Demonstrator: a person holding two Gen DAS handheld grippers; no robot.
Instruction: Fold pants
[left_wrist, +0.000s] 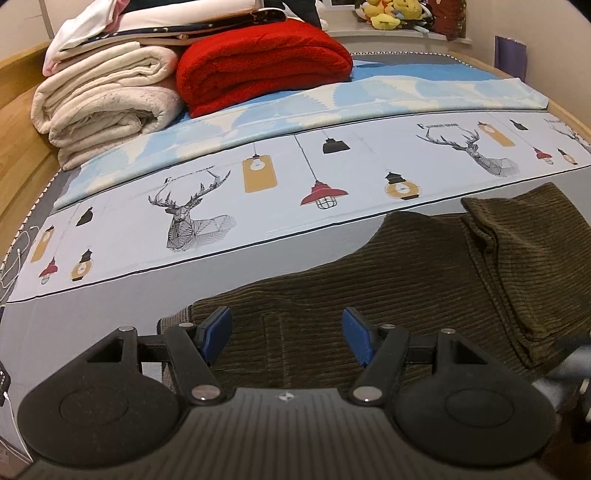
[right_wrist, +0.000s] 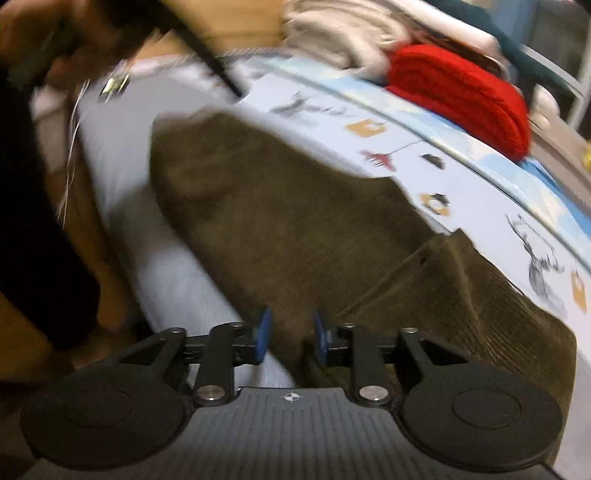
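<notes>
Olive-green corduroy pants (left_wrist: 406, 280) lie flat on the pale grey bed sheet (left_wrist: 92, 332), with one end folded back over itself at the right (left_wrist: 535, 236). My left gripper (left_wrist: 286, 338) is open, its blue pads apart just above the pants' near left corner. In the blurred right wrist view the pants (right_wrist: 295, 229) spread across the middle, with the folded flap at the right (right_wrist: 461, 295). My right gripper (right_wrist: 291, 336) is open with a narrower gap, over the pants' near edge, holding nothing.
A red folded blanket (left_wrist: 266, 62) and cream blankets (left_wrist: 103, 107) are stacked at the bed's far end on a blue cover. A deer-and-lantern print strip (left_wrist: 258, 184) runs beyond the pants. The wooden bed frame (left_wrist: 22, 162) and white cables (left_wrist: 14, 266) are at left. The person's body (right_wrist: 33, 221) is left.
</notes>
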